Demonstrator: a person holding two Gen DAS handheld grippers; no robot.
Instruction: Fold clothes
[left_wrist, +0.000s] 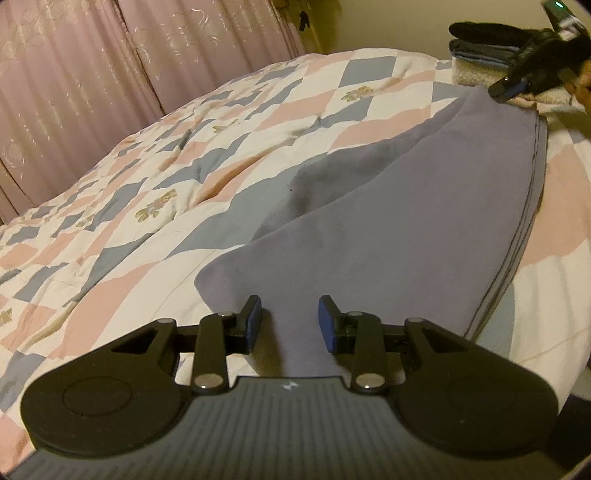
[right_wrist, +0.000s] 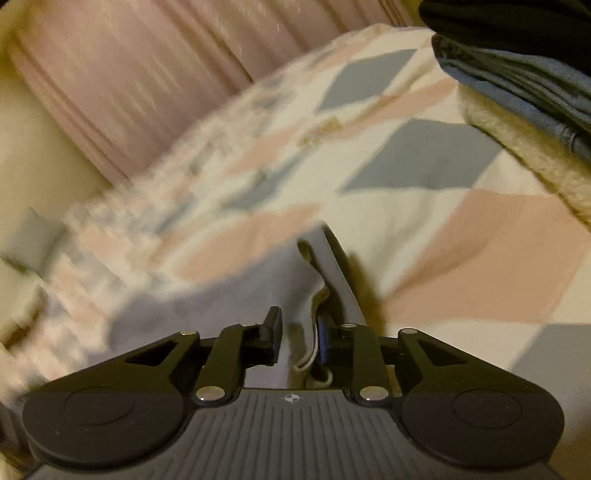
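The left gripper (left_wrist: 290, 321) has its jaws parted, with a strip of the grey garment (left_wrist: 424, 229) running up between the blue pads (left_wrist: 254, 325); neither pad visibly presses the cloth, so it reads as released. The right gripper (right_wrist: 297, 338) also has its jaws apart. A folded hem of the same grey garment (right_wrist: 314, 295) stands in the gap, close against the right-hand pad, but I judge it loose rather than pinched.

The garment lies folded in a long band on the quilt (left_wrist: 155, 177), near the bed's right edge, one end at the left gripper and the other reaching toward the stack of folded clothes (left_wrist: 480, 48) at the far right corner. The right gripper (left_wrist: 509, 86) shows there in the left wrist view, at the band's far end.

This looks like the end of one fold, with both ends laid down. The next move likely calls for a fresh grip on one end to bring it over the other.

Both grippers point forward and downward at the bed, low over the cloth. The right wrist view is blurred on its left side.
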